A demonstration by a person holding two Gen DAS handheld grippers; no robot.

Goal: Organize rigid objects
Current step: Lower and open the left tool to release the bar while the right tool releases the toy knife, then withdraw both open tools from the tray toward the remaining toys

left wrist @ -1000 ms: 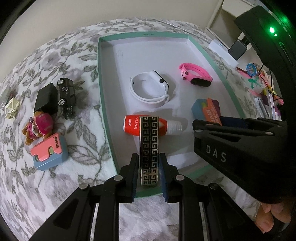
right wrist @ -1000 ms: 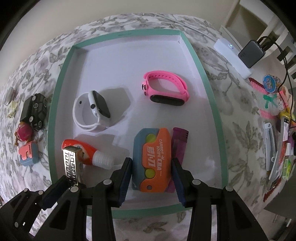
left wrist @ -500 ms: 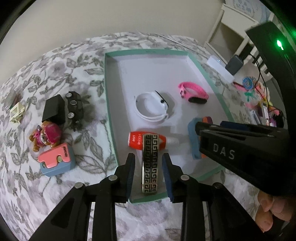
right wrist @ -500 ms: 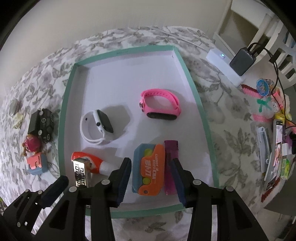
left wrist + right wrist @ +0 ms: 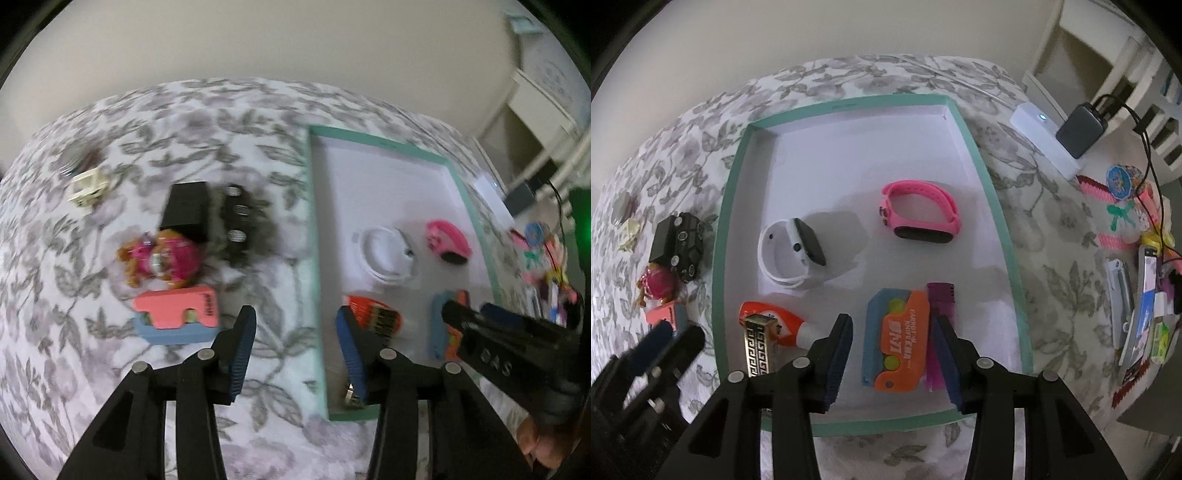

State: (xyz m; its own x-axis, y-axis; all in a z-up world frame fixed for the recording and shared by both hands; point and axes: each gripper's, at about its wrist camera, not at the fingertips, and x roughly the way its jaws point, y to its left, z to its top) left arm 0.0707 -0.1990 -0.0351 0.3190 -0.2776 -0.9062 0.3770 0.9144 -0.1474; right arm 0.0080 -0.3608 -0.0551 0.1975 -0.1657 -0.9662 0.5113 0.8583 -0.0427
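Tray (image 5: pixel 997 206), teal rim, white floor, on the flowered counter (image 5: pixel 1052 229); I count six things inside.
- Gold-patterned lighter (image 5: pixel 759 345), near left corner, leaning over the orange bottle (image 5: pixel 764 314), which lies on its side.
- White watch (image 5: pixel 792 251), left of middle.
- Pink wristband (image 5: pixel 919 216), right of middle, apart from the watch.
- Orange-and-blue toy knife (image 5: pixel 895 341), near edge, touching the purple lighter (image 5: pixel 940 295) on its right.

Left gripper (image 5: pixel 295 350): my fingers have just been opening and now stand released, with nothing between them. They straddle the tray's left rim. The gold lighter lies just behind the right finger, free of it.

Right gripper (image 5: pixel 894 354): fingers have just opened a little wider. They hang apart on either side of the toy knife; I cannot tell whether they touch it.

Outside the tray, on the counter to its left:
- pink-and-blue block (image 5: pixel 177 317)
- pink plush toy (image 5: pixel 162 258)
- black box (image 5: pixel 184 210)
- black toy car (image 5: pixel 238 225), blurred
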